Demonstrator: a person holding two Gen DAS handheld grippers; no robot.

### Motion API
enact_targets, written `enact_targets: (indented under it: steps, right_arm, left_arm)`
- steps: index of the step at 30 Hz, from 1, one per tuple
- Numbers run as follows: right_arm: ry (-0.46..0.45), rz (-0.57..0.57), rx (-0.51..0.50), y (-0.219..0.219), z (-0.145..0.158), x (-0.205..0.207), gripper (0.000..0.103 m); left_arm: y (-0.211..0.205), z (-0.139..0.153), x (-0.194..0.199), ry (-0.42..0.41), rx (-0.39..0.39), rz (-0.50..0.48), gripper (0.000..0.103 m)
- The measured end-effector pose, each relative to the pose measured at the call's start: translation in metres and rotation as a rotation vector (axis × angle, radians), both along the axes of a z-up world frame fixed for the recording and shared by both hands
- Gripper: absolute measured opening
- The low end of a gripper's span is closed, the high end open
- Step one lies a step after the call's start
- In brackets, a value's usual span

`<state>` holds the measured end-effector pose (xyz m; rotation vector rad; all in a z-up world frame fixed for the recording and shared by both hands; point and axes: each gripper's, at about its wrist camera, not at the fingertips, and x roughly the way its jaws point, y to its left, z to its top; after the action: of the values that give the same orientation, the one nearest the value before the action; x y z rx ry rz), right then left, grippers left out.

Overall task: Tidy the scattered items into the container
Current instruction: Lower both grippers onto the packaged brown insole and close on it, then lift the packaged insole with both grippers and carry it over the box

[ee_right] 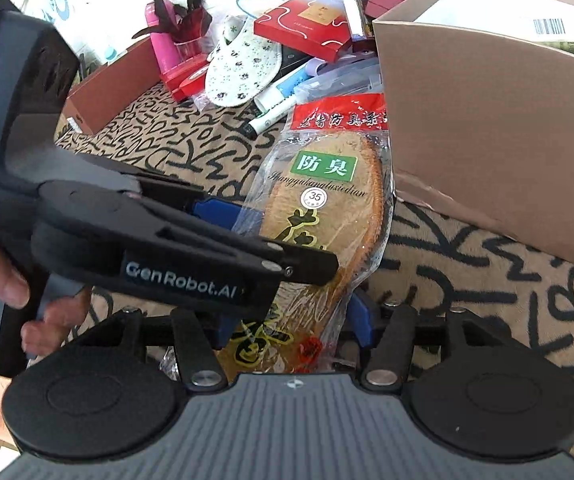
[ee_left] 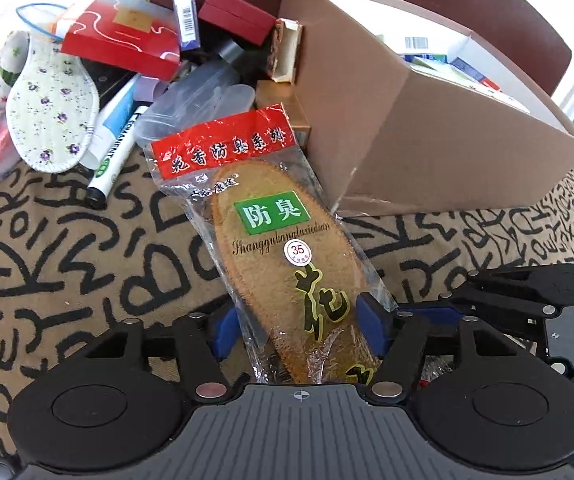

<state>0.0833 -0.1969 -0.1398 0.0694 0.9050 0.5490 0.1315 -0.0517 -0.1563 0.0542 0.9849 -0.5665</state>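
A brown insole in a clear plastic pack with a red header (ee_left: 287, 240) lies on the patterned cloth, leaning toward the cardboard box (ee_left: 427, 128). My left gripper (ee_left: 301, 328) has its blue pads on both sides of the pack's lower half, shut on it. In the right wrist view the same pack (ee_right: 327, 208) runs between my right gripper's (ee_right: 293, 326) blue pads, which also close on it. The left gripper (ee_right: 223, 236) crosses in from the left there. The box (ee_right: 487, 120) stands open at the right.
A pile of scattered items lies behind the pack: a floral insole (ee_left: 51, 108), a red flat box (ee_left: 123, 36), a dark red case (ee_left: 235, 16), a marker (ee_left: 115, 156), clear plastic packs. A pink bottle (ee_right: 161, 40) and brown tray (ee_right: 107, 84) stand at far left.
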Motion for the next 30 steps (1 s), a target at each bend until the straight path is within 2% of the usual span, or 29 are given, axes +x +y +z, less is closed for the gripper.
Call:
enact_targets:
  steps: [4, 5, 8, 9, 12, 16, 23, 30]
  right_arm:
    - [-0.010, -0.004, -0.017, 0.000, 0.002, -0.001, 0.054]
    - [-0.009, -0.008, -0.019, -0.001, 0.003, -0.002, 0.051]
    - [0.004, -0.002, -0.023, -0.004, 0.006, -0.007, 0.044]
    - [0.008, 0.002, -0.022, -0.006, 0.007, -0.010, 0.043]
    - [0.017, -0.008, -0.010, -0.012, 0.009, -0.019, 0.036]
    - [0.006, -0.014, -0.006, -0.018, 0.016, -0.036, 0.031]
    - [-0.083, -0.024, 0.011, -0.033, 0.046, -0.075, 0.029]
    - [-0.246, -0.056, 0.013, -0.060, 0.098, -0.103, 0.028]
  left_arm:
    - [0.001, 0.001, -0.001, -0.001, -0.008, 0.011, 0.059]
    - [0.002, 0.000, -0.002, 0.002, -0.017, 0.013, 0.069]
    - [0.001, 0.000, -0.010, 0.010, -0.024, 0.013, 0.070]
    - [0.000, 0.001, -0.013, 0.008, -0.019, 0.012, 0.063]
    - [0.001, 0.004, -0.024, 0.018, -0.023, 0.035, 0.054]
    - [0.002, 0.013, -0.042, 0.014, -0.030, 0.064, 0.046]
    - [-0.007, 0.052, -0.084, -0.084, -0.034, 0.074, 0.041]
    - [-0.038, 0.121, -0.105, -0.250, -0.073, 0.040, 0.040]
